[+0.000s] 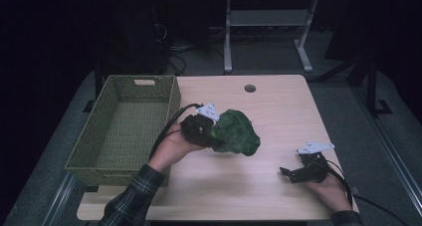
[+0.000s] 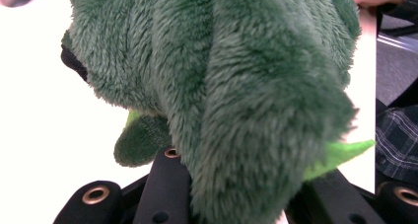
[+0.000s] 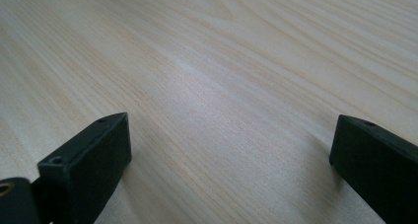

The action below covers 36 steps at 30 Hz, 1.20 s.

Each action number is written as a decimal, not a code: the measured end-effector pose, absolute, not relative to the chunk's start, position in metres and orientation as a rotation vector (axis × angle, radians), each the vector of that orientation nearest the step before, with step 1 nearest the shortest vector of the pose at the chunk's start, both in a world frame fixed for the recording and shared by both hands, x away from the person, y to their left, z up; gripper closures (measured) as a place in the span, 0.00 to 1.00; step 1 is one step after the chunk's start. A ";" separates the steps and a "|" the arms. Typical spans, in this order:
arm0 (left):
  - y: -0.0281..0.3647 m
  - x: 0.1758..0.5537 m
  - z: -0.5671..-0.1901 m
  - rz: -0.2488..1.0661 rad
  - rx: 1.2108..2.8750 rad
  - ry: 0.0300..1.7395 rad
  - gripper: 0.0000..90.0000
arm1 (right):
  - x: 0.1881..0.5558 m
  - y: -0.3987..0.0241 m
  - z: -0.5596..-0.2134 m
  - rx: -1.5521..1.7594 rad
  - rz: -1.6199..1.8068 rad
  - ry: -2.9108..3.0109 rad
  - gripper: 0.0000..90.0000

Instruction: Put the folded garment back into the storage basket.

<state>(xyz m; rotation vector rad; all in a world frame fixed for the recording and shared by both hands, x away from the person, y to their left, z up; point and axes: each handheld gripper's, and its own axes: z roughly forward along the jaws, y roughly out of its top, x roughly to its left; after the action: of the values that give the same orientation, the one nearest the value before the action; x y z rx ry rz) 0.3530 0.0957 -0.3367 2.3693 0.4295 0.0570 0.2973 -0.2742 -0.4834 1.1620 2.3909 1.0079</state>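
Sleeve, plaid [image 1: 130, 198]: enters the high view at 7 o'clock, nearest the camera; belongs to the person's left arm.

Right gripper [image 1: 291, 173]: at 4 o'clock on the tabletop [image 1: 278, 111], held low in the right hand [image 1: 328, 188], grey three-cornered plate on top. Jaws stand wide apart with bare wood grain between them, as the right gripper view shows; nothing held.

Left gripper [image 1: 213, 134]: near the middle of the tabletop, carried by the left hand [image 1: 174, 145], a black cable trailing back toward 9 o'clock. Jaws clamped on the green plush toy.

Green plush toy [image 1: 238, 132]: dark green, shaggy pile, held clear of the tabletop just to the 3 o'clock side of the left gripper. In the left gripper view its fur [image 2: 236, 86] hangs between the two black jaws; a bright lime felt tip juts out at 4 o'clock, and a black patch sits on its edge at 9 o'clock.

Woven basket [image 1: 97, 149]: olive green, rectangular, at 9 o'clock on the tabletop's left edge, well apart from the toy.

Round cable hole [image 1: 250, 88]: in the tabletop at 12 o'clock.

White desk frame [image 1: 268, 22]: beyond the tabletop, on the floor at 12 o'clock.
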 end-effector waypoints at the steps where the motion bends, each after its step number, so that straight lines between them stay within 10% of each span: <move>1: 0.099 0.354 -0.334 0.062 2.362 0.443 0.79 | 0.297 -0.274 -0.483 1.161 1.008 2.391 0.02; 36: 0.265 0.365 -0.294 0.321 2.233 0.822 0.79 | 0.297 -0.274 -0.483 1.161 1.007 2.390 0.02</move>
<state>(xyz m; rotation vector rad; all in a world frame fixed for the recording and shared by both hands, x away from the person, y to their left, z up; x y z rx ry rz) 0.3646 0.2648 -0.2941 2.2326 0.8225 0.3214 0.2974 -0.2742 -0.4835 1.1605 2.3899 1.0073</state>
